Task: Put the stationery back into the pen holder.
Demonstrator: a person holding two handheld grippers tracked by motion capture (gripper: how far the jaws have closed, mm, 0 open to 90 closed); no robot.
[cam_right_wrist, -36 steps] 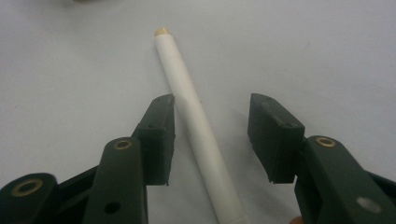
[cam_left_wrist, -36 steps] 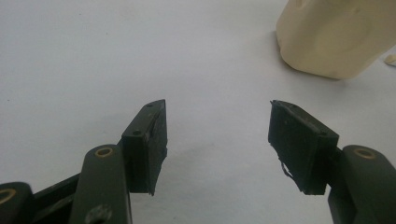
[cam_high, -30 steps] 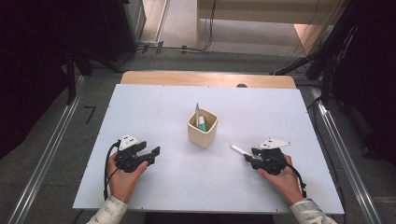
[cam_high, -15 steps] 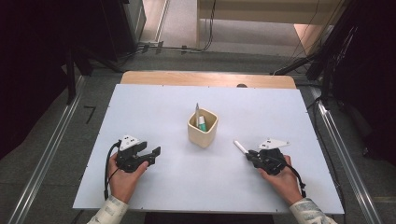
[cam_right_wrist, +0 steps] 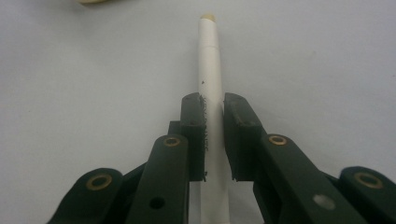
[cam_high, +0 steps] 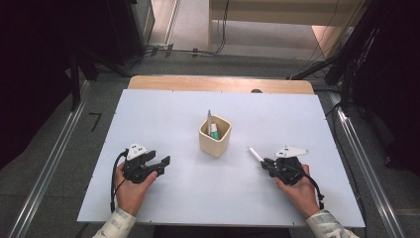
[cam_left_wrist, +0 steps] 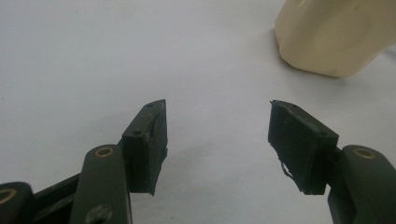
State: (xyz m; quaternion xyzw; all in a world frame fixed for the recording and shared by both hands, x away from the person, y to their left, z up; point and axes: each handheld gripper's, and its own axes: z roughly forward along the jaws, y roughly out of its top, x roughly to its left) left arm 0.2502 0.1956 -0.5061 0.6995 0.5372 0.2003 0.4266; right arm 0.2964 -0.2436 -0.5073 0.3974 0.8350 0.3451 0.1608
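A cream square cup (cam_high: 215, 136) stands mid-table with a green-and-white marker (cam_high: 214, 130) and a thin grey pen (cam_high: 209, 119) upright in it. To its right a white pen (cam_high: 256, 154) lies low over the table and points toward the cup. My right gripper (cam_high: 267, 163) is shut on it. In the right gripper view the white pen (cam_right_wrist: 209, 65) runs straight out between the pads of my right gripper (cam_right_wrist: 212, 100). My left gripper (cam_high: 163, 163) rests at the front left, open. The left gripper view shows the left gripper (cam_left_wrist: 217, 109) with bare table between its jaws and the cup (cam_left_wrist: 336, 37) at the upper right.
The white tabletop (cam_high: 173, 114) ends in a wooden strip (cam_high: 220, 83) at the back. Grey floor and metal rails (cam_high: 54, 148) flank the table on both sides. Dark equipment stands at the back left and right.
The white pen's far end has swung slightly toward the cup as the right jaws drew in on it. Both hands have kept their places.
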